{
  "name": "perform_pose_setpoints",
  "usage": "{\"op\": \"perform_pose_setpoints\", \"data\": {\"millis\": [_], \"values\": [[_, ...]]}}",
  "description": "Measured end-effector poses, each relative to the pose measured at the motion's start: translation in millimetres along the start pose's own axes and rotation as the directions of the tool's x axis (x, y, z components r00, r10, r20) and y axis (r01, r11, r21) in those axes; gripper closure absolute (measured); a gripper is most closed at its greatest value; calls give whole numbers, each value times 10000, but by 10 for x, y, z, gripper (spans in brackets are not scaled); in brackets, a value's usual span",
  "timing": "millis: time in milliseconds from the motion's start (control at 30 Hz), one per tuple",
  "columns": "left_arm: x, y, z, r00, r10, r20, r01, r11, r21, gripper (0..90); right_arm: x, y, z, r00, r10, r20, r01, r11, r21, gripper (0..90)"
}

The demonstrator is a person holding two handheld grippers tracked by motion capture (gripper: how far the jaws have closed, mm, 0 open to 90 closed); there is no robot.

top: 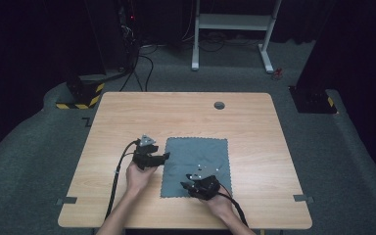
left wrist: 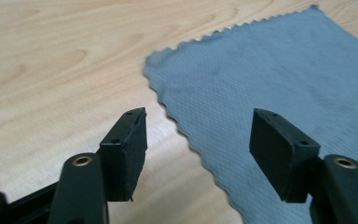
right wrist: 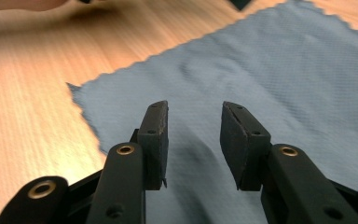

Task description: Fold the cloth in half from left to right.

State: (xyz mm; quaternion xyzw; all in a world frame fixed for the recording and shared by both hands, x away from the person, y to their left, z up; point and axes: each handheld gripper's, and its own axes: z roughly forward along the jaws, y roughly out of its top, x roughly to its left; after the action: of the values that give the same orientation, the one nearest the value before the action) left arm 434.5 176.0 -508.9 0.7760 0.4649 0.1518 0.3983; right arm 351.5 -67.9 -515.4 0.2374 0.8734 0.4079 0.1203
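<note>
**One cloth, two grippers**

One grey cloth lies flat on the wooden table, near its front middle. The left gripper hangs at its left edge, jaws wide apart; the right gripper is over its near edge, jaws parted, empty.

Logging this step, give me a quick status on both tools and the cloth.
Left tool open at the grey cloth left edge. Right tool open, low over the cloth. Cloth flat on the table, nothing blocking.
</note>
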Motion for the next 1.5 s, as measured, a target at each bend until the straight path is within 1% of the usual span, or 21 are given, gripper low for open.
{"op": "perform_pose_setpoints", "data": {"millis": [67,167,233,267,300,367,400,467,567,633,700,767,833,900,967,1067,1133,1167,1300,1333,1500], "values": [[1,46,29,9999,111,-124,-112,9999,-36,381,69,31,57,9998,-85,-175,87,9999,117,632],[20,118,89,9997,93,-215,-92,9999,62,379,100,47,89,9995,-130,-290,133,9999,101,639],[28,132,125,9994,-34,-334,29,9999,-155,398,132,64,117,9991,-164,-400,167,9998,80,647],[45,133,150,9992,-198,-351,191,9996,-202,405,150,75,131,9988,-200,-450,204,9998,81,651],[78,136,187,9990,-179,-416,180,9998,26,409,187,96,156,9981,-226,-573,231,9997,78,660],[79,138,211,9988,-161,-465,168,9997,154,413,232,117,182,9970,-303,-718,308,9995,66,671],[79,140,224,9985,-125,-534,136,9997,200,413,232,117,182,9970,-303,-718,308,9995,66,671],[91,159,243,9983,-79,-581,93,9997,236,417,293,139,206,9940,-392,-1018,398,9992,37,676],[120,208,269,9976,-64,-689,82,9996,263,421,400,167,257,9905,-700,-1180,710,9975,40,675],[136,232,294,9968,-210,-766,231,9994,260,424,450,179,297,9895,-657,-1290,678,9976,119,670],[156,244,320,9936,-258,-1096,274,9995,138,447,487,186,329,9880,-707,-1375,731,9972,126,658],[179,262,371,9921,-426,-1181,452,9988,187,450,526,192,347,9868,-798,-1408,827,9965,150,648],[192,271,408,9897,-580,-1306,590,9983,36,463,557,197,355,9856,-946,-1400,972,9952,122,641],[207,288,450,9878,-755,-1363,780,9969,133,463,571,201,357,9844,-1083,-1384,1112,9937,133,636],[206,304,488,9862,-576,-1552,638,9973,350,462,587,203,360,9843,-1087,-1387,1124,9935,189,634],[171,329,528,9853,-240,-1693,323,9984,464,462,605,203,369,9847,-1140,-1320,1187,9925,282,635],[167,325,542,9832,-207,-1813,277,9990,362,472,608,202,379,9848,-1171,-1285,1220,9920,311,637],[170,327,540,9810,-170,-1931,251,9989,397,501,623,205,378,9852,-1238,-1182,1289,9910,364,640],[172,324,539,9810,-78,-1936,156,9991,390,533,644,216,381,9845,-1360,-1111,1413,9891,411,664],[173,325,539,9814,-75,-1916,150,9992,379,556,659,223,385,9821,-1514,-1123,1566,9869,397,703],[169,338,553,9826,-6,-1860,76,9993,365,599,667,221,384,9821,-1472,-1174,1528,9874,406,738]]}}
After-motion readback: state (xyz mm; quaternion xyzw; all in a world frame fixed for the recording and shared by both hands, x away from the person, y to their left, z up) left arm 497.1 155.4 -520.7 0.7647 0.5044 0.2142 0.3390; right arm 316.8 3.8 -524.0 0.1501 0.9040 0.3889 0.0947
